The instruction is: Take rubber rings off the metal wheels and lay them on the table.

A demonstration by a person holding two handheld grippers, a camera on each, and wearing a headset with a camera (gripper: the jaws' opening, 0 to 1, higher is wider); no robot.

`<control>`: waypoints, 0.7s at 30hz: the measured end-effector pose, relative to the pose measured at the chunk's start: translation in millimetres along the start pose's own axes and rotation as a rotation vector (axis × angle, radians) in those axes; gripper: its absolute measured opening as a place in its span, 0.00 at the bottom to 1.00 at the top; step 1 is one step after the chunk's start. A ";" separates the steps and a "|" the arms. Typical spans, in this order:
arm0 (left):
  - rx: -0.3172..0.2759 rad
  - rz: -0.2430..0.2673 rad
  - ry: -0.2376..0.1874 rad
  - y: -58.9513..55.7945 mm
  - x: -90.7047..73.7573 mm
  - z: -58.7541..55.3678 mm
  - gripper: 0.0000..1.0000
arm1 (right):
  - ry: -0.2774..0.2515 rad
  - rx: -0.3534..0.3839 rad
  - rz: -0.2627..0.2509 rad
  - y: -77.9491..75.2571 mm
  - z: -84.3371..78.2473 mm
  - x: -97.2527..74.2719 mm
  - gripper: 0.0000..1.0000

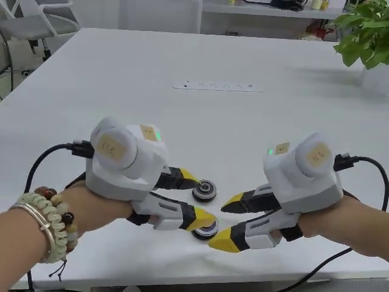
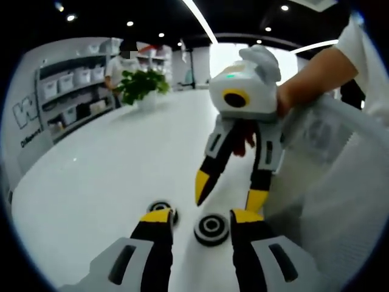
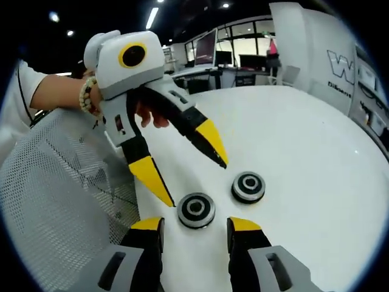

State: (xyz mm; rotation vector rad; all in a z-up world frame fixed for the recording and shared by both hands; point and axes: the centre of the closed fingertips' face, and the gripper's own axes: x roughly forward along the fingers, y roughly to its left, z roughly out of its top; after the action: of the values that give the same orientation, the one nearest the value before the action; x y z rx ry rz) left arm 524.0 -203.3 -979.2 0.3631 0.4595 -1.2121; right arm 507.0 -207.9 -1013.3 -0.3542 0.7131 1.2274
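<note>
Two small metal wheels with black rubber rings lie flat near the table's front edge. The far wheel (image 1: 204, 190) (image 3: 248, 187) sits just off my left gripper's upper fingertip. The near wheel (image 1: 207, 230) (image 2: 211, 228) (image 3: 196, 210) is partly hidden in the head view behind a yellow fingertip. My left gripper (image 1: 200, 198) (image 2: 200, 216) is open, with the near wheel just beyond its tips. My right gripper (image 1: 219, 225) (image 3: 196, 224) faces it from the other side, also open, with the same wheel in front of its gap. Neither touches a wheel.
The white table (image 1: 200, 121) stretches far ahead, with a small printed label strip (image 1: 217, 86) at mid-table. A potted plant (image 1: 363, 33) stands at the back right and an office chair (image 1: 36, 21) at the back left. Cables trail from both grippers over the front edge.
</note>
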 end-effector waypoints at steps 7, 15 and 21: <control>0.015 -0.014 0.036 -5.2 7.6 -12.3 0.29 | 0.015 -0.025 0.001 2.4 -4.1 4.2 0.34; 0.022 -0.023 0.070 -8.8 15.6 -20.8 0.22 | 0.020 -0.032 0.004 3.8 -4.3 7.5 0.30; 0.017 -0.034 0.064 -11.6 17.0 -22.3 0.15 | 0.022 -0.038 -0.006 2.0 -4.4 7.5 0.27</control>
State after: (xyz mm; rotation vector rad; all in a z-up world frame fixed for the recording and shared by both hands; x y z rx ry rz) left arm 514.5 -209.4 -1007.4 0.4114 0.5123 -1.2403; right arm 504.9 -204.5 -1021.3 -0.4011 0.7077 1.2342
